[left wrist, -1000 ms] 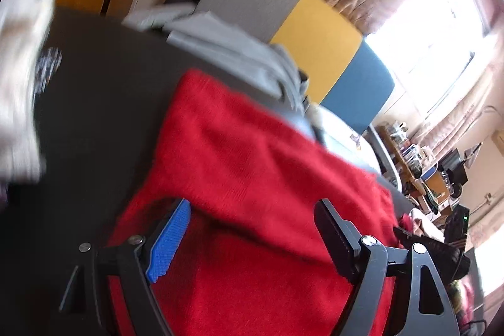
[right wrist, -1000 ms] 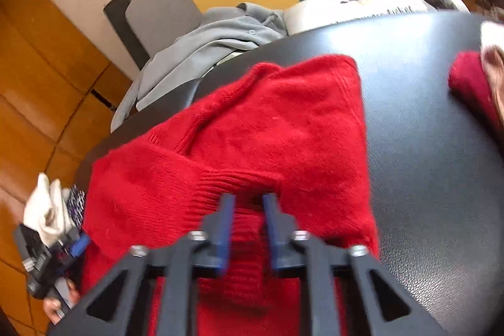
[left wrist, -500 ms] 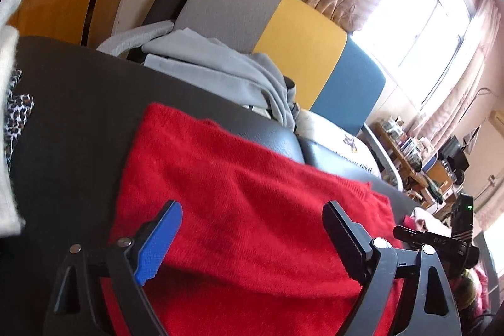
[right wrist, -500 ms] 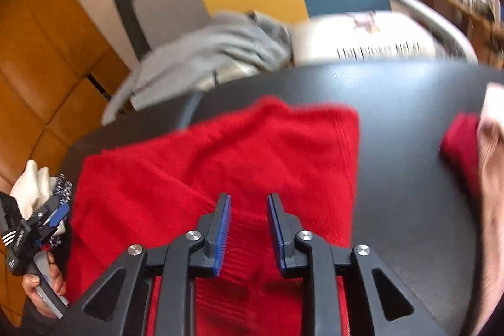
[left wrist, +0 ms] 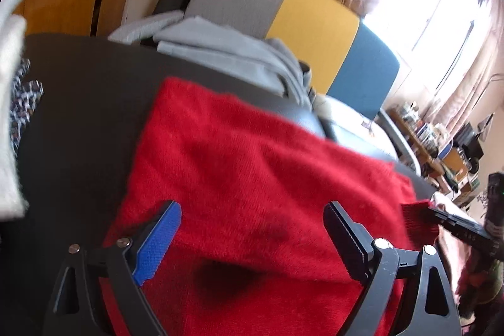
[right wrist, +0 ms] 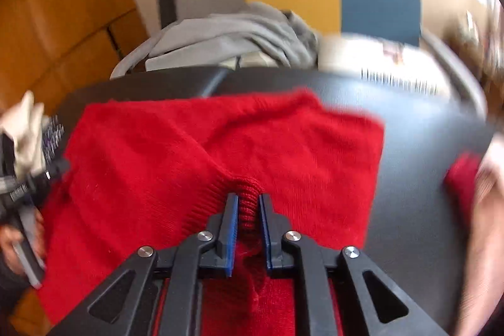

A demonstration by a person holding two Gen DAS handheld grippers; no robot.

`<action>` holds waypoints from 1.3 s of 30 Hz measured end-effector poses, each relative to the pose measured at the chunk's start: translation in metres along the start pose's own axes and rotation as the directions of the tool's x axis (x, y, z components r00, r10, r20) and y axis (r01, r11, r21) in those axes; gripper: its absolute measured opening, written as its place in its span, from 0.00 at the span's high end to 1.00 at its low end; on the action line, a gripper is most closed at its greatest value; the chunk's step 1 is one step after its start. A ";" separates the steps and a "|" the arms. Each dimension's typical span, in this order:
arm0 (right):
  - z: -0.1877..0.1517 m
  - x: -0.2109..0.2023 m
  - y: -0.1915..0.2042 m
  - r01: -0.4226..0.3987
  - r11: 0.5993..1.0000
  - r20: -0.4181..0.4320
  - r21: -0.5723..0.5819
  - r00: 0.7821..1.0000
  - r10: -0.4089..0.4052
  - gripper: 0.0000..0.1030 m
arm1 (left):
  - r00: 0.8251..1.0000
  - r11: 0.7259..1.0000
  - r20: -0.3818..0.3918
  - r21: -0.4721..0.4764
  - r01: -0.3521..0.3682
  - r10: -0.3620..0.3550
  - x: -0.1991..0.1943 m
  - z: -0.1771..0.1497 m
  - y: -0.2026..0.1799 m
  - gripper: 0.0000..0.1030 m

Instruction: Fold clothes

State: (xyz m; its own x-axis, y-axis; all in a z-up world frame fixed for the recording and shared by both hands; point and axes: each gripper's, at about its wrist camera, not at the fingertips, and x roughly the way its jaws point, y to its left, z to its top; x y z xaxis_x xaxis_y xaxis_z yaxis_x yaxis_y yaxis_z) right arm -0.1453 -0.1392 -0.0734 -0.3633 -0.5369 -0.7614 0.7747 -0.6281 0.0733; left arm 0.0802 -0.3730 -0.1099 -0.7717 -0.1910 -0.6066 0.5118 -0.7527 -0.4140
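Note:
A red knitted sweater (left wrist: 252,166) lies spread on the dark table (left wrist: 85,103). My left gripper (left wrist: 252,229) hovers over the sweater's near part, wide open with nothing between its fingers. In the right wrist view the same red sweater (right wrist: 195,147) is partly folded, and my right gripper (right wrist: 247,207) is shut on its ribbed edge, which bunches up between the blue pads. The left gripper and the hand holding it show at the left edge (right wrist: 22,188). The right gripper's black body appears at the right of the left wrist view (left wrist: 456,225), with red ribbing in it.
Behind the table stands a grey, yellow and blue chair (left wrist: 315,18) with grey clothes (left wrist: 226,52) heaped on it. White and leopard-print fabric (left wrist: 12,103) lies at the table's left. Another red and pink garment (right wrist: 469,178) lies at the right. Cluttered shelves (left wrist: 434,140) stand by the window.
The right gripper has carried the ribbed edge farther over the sweater, folding it. The left gripper stayed open above the cloth, shifting slightly with the view.

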 end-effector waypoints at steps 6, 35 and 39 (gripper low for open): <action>0.042 -0.017 -0.010 0.096 0.995 0.063 -0.001 0.993 -0.096 0.89 | 0.999 0.999 0.034 0.033 -0.016 0.015 -0.003 0.015 -0.008 0.03; -0.036 0.041 0.043 0.011 0.999 -0.008 -0.048 1.000 -0.011 0.75 | 0.992 0.993 -0.088 0.073 -0.087 0.093 0.064 0.034 0.011 0.04; -0.048 0.037 0.035 0.000 0.999 0.028 -0.053 1.000 0.002 0.75 | 0.990 0.992 -0.092 0.077 -0.099 0.106 0.071 0.035 0.013 0.01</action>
State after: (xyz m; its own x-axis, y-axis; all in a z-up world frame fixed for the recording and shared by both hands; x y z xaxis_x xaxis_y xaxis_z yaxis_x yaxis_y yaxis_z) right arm -0.1070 -0.1537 -0.1297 -0.3763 -0.5533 -0.7432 0.8012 -0.5971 0.0388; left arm 0.0192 -0.4183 -0.1343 -0.6750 -0.2106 -0.7071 0.5550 -0.7764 -0.2985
